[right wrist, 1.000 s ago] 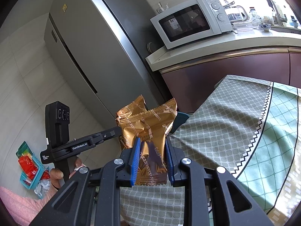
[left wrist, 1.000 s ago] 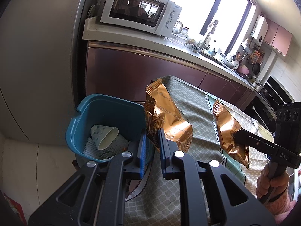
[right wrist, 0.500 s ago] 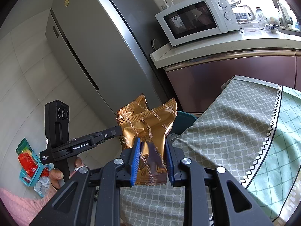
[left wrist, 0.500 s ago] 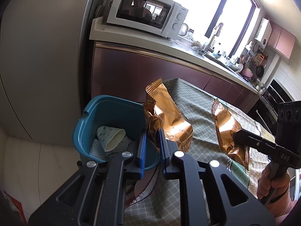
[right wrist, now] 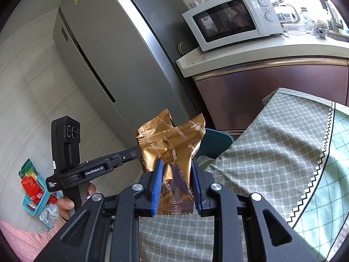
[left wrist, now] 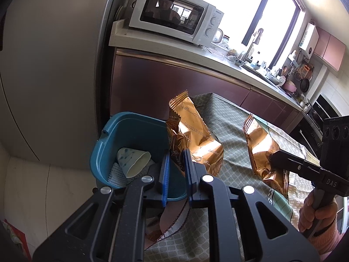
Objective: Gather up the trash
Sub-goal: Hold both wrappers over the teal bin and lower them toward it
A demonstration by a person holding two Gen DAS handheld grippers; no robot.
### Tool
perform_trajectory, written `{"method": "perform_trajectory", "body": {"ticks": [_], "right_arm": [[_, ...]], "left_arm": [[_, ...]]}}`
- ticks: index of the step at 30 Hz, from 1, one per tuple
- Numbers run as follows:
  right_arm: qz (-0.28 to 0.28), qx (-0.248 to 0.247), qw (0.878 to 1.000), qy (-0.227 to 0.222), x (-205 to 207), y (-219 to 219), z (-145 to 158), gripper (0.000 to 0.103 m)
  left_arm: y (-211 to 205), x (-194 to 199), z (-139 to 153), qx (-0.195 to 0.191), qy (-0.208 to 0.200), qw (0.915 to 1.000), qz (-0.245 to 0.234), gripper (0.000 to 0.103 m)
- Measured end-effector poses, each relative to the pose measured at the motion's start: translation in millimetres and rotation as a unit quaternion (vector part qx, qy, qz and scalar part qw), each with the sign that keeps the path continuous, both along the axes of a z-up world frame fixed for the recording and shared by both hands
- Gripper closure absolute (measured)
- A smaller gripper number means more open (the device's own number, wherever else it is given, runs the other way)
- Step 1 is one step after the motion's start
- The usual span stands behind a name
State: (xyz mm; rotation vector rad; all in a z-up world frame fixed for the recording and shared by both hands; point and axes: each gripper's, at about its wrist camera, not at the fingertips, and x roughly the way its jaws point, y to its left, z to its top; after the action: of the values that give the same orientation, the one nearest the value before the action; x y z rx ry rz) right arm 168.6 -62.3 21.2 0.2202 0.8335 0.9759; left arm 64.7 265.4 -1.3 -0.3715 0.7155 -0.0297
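My left gripper (left wrist: 176, 152) is shut on a gold snack wrapper (left wrist: 194, 135) and holds it at the right rim of the teal bin (left wrist: 130, 126). The bin holds a paper cup (left wrist: 133, 161) and white paper. My right gripper (right wrist: 175, 163) is shut on a second gold wrapper (right wrist: 174, 152), held above the table edge. That wrapper also shows in the left wrist view (left wrist: 261, 150), to the right of the first. In the right wrist view the left gripper's wrapper (right wrist: 150, 131) sits just behind mine, with the bin (right wrist: 216, 142) partly hidden beyond.
The table has a green patterned cloth (left wrist: 229, 122). A grey fridge (right wrist: 109, 65) stands left of the counter with a white microwave (left wrist: 174, 15). A blue basket with red packets (right wrist: 35, 187) lies on the floor.
Both grippers have drawn back and up a little with their wrappers; the bin and the fridge now sit slightly farther off. Both grips are unchanged.
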Motion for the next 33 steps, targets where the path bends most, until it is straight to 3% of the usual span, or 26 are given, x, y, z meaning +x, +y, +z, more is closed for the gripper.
{"method": "perform_trajectory", "body": {"ticks": [33], "right_arm": [[0.013, -0.03, 0.999, 0.013, 10, 31, -5, 0.079]], "left_arm": [[-2, 4, -11, 0.014, 0.024, 0.9994, 0.022, 0.09]]}}
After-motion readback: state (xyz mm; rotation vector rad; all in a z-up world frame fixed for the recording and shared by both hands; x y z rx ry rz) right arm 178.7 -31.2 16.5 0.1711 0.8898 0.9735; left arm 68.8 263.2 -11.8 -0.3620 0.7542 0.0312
